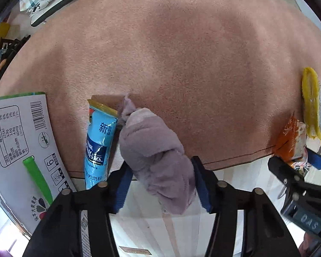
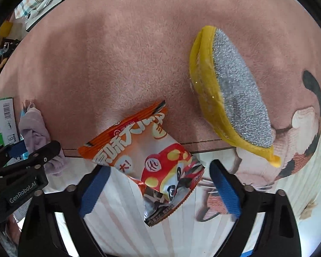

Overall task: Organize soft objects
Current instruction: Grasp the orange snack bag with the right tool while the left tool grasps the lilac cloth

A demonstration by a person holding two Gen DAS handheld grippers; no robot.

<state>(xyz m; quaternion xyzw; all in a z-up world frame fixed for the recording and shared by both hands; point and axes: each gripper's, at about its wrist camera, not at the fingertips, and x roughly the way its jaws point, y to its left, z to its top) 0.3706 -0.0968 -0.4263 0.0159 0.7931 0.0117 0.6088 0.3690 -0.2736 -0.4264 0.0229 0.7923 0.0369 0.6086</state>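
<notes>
One sock (image 1: 156, 158), one snack packet (image 2: 152, 167).

Most of the pink mat (image 1: 171, 53) is lying bare toward the far side, so there's loads of room to pass through the middle. On the left it's getting crowded: a blue pouch (image 1: 97, 143) is sitting right against the rolled purple cloth (image 1: 158, 160), and a white carton (image 1: 21, 150) is boxing in that edge. On the right, a yellow scrubber (image 2: 231, 90) is lying just beside the orange snack bag (image 2: 152, 160), leaving only a narrow gap.
</notes>
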